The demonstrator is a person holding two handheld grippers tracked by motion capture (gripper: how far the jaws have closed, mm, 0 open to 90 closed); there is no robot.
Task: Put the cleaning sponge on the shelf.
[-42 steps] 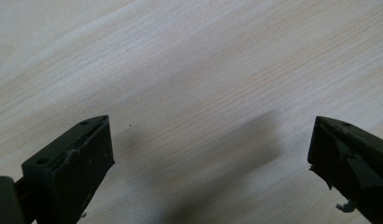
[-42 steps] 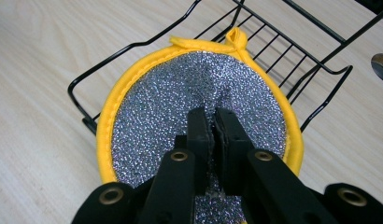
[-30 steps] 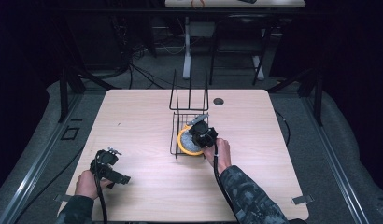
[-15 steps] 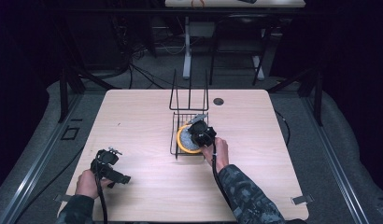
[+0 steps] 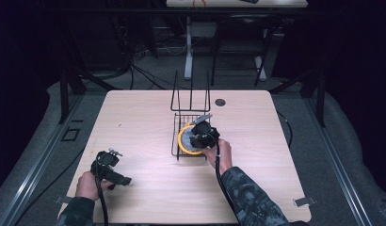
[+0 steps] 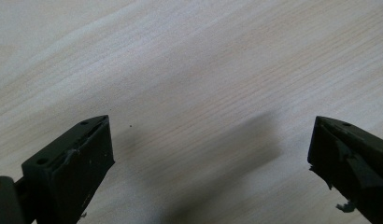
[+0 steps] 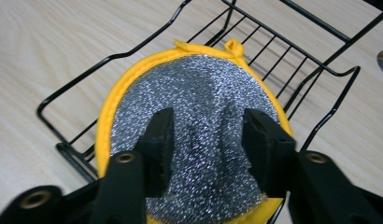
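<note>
Round silver scouring pad with yellow trim (image 5: 186,141) lies in the black wire rack (image 5: 176,136) at the table's middle, under the right gripper (image 5: 200,136). Left gripper view: left gripper (image 6: 210,154) spread wide over bare light wooden table (image 6: 189,60). Right gripper view: jaws part-open, pressing the pad (image 7: 203,126), not clamping.

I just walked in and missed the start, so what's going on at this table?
A person works with a handheld gripper in each hand. The right gripper is down over a round silver scouring pad with yellow trim lying in a black wire rack at the middle of the wooden table. Its jaws are parted on the pad's surface. The left gripper waits open near the table's front left corner.
</note>
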